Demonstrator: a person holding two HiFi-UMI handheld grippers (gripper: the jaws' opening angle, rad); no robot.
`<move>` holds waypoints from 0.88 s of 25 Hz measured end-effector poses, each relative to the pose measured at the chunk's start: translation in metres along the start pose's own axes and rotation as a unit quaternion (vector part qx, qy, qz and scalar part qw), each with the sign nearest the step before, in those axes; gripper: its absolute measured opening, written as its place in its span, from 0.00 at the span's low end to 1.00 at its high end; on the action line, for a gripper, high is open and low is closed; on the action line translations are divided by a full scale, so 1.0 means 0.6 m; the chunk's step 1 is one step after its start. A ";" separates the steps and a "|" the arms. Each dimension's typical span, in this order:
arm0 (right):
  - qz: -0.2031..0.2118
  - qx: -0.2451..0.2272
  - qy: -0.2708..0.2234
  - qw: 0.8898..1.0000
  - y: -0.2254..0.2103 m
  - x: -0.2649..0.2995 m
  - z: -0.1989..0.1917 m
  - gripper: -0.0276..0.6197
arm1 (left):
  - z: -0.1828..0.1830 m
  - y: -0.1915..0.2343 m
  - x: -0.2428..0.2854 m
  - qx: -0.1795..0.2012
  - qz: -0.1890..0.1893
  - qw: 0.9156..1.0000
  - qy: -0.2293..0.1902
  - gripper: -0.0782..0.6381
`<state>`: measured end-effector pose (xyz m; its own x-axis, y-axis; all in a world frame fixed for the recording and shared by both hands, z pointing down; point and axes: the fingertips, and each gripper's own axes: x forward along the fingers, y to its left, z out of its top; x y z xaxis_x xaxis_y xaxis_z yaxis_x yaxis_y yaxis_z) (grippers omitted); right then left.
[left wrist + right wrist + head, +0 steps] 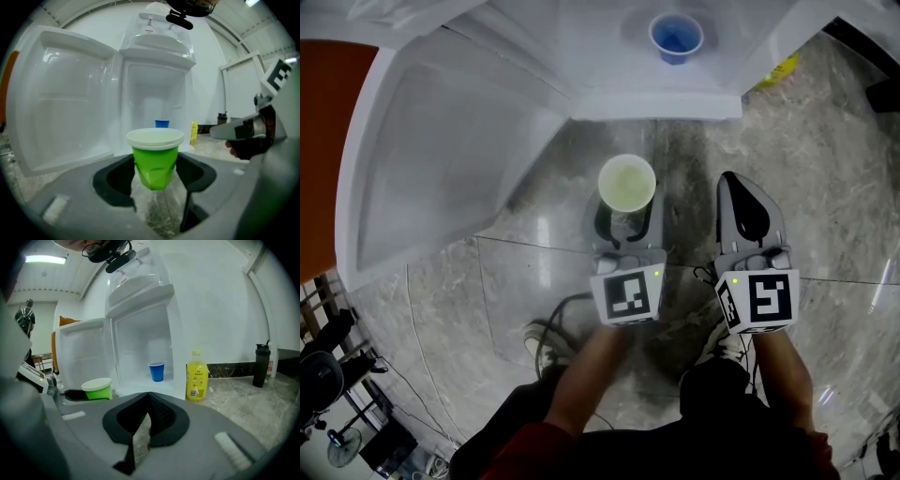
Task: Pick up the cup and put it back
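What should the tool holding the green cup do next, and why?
Probably ease the left tool forward toward the open fridge. It grips the green cup in the air above the floor, and there looks to be room inside beside the blue cup for setting it down.

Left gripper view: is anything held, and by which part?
The green cup, pinched by its lower side walls between the left gripper's jaws; its rim stands above them. The right gripper is shut, empty.
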<state>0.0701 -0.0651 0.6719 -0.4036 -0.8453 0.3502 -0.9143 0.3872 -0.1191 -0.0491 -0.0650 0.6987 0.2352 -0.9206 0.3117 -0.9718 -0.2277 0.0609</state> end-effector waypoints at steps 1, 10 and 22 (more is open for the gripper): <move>0.000 0.000 0.000 1.000 0.000 0.000 0.000 0.04 | 0.000 0.001 0.000 0.000 0.001 1.000 -0.001 0.49; -0.001 0.003 0.000 1.000 -0.005 0.001 -0.002 0.04 | 0.004 0.003 0.007 0.010 -0.001 1.000 -0.001 0.49; 0.001 0.004 0.004 1.000 -0.008 0.004 -0.007 0.04 | 0.050 0.037 0.068 0.039 -0.009 0.999 -0.032 0.49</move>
<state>0.0736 -0.0673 0.6772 -0.4051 -0.8418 0.3568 -0.9137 0.3862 -0.1263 -0.0607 -0.1170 0.6843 0.2554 -0.9338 0.2505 -0.9640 -0.2659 -0.0084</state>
